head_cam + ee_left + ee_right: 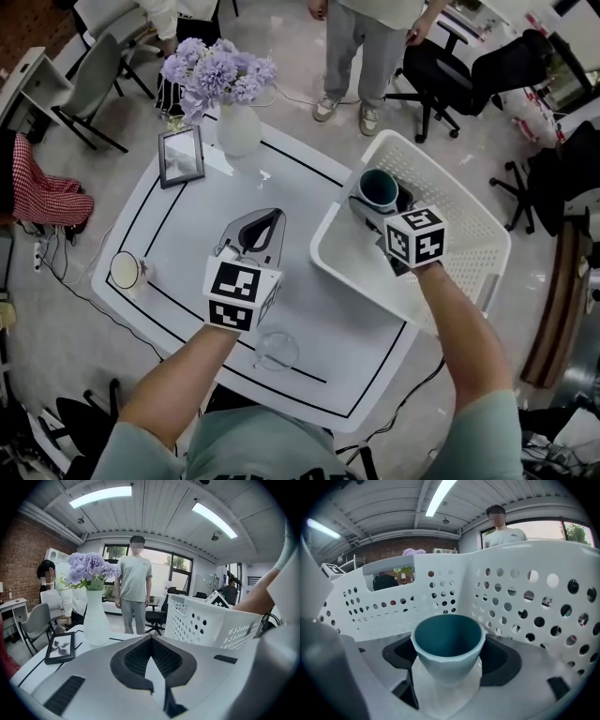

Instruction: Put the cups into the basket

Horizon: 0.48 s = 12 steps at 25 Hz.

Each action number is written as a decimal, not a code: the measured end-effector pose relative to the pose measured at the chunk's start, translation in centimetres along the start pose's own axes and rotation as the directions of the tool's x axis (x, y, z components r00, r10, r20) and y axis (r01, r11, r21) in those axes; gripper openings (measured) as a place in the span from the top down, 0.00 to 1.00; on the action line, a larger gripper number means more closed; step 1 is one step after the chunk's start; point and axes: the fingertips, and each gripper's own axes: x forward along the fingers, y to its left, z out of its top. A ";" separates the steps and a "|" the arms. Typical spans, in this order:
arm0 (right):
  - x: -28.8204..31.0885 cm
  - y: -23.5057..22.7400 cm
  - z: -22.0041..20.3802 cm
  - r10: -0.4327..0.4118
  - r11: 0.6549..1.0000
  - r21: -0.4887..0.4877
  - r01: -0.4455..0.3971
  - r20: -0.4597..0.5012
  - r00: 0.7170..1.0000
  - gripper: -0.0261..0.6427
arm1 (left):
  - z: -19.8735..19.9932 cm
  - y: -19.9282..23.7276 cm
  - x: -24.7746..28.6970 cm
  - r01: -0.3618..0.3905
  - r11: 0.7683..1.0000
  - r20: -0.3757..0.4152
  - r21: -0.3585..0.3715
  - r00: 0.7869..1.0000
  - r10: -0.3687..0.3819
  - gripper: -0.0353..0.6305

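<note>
Head view: right tongs (373, 208), arm (459, 319) outstretched over basket (464, 234), clamped on teal cup (380, 186); left tongs (272, 221) closed.

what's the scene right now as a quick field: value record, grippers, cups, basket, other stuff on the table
right gripper: fingers shut on teal cup, held inside the basket walls
left gripper: fingers shut, empty, over the table
basket: white, perforated, at the table's right side
cups outside the basket: clear glass cup at the near edge; pale cup at the left edge
other items: vase of purple flowers, picture frame, both at the far side
</note>
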 end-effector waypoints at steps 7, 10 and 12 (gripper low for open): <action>-0.4 0.0 -1.1 0.007 1.000 -0.009 -0.007 -0.059 0.998 0.36 | 0.6 -0.1 0.4 0.008 1.000 0.009 0.002 1.000 -0.008 0.94; -0.7 0.0 -1.5 0.010 1.000 -0.012 -0.011 -0.080 0.997 0.36 | 1.0 -0.1 0.5 0.008 1.000 0.013 0.005 1.000 -0.008 0.94; -0.9 -0.1 -1.5 0.008 1.000 -0.012 -0.010 -0.087 0.996 0.36 | 1.1 -0.2 0.5 0.008 1.000 0.015 0.005 1.000 -0.008 0.94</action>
